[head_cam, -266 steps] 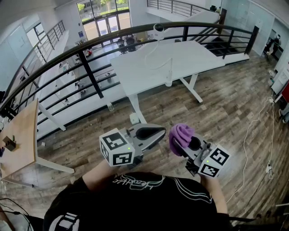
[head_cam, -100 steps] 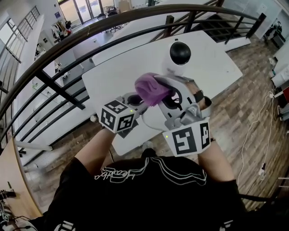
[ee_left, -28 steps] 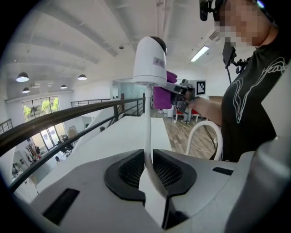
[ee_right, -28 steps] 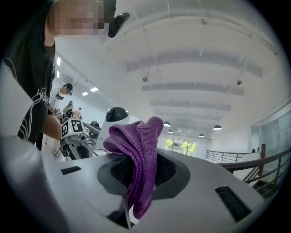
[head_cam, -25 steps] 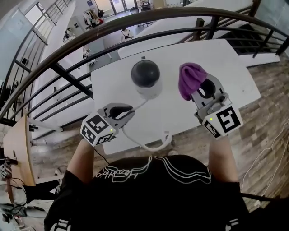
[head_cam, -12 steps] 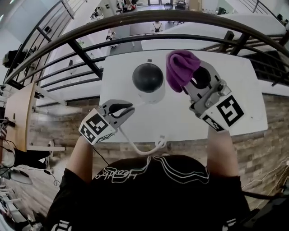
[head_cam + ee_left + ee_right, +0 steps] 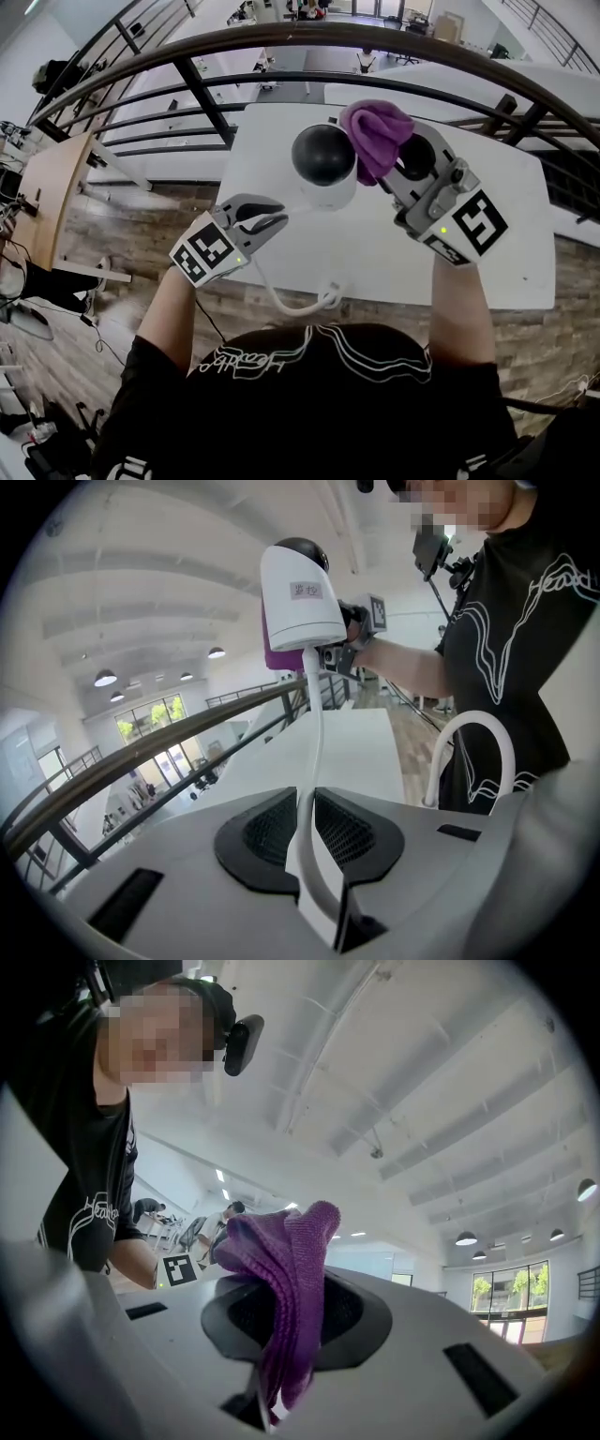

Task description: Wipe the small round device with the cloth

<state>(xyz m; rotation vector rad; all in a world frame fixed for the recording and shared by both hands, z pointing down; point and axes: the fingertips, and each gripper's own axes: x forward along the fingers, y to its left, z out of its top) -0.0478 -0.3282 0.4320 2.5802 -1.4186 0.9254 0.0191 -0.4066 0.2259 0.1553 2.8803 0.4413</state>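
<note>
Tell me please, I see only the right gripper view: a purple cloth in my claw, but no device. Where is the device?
Observer: The device is just left of your cloth; the cloth seems to touch its black dome.
Operator: What holds the device steady?
Observer: The left claw is shut on its white cable.
Operator: What is under it?
Observer: A white table; whether the device stands on it, I cannot tell.

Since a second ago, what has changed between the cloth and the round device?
The right gripper carried the purple cloth leftward and closed the gap. The cloth now lies against the round device, on the right side of its dark dome. Nothing was taken or released. Unchanged: the right gripper is clamped on the cloth and the left gripper on the white cable.
</note>
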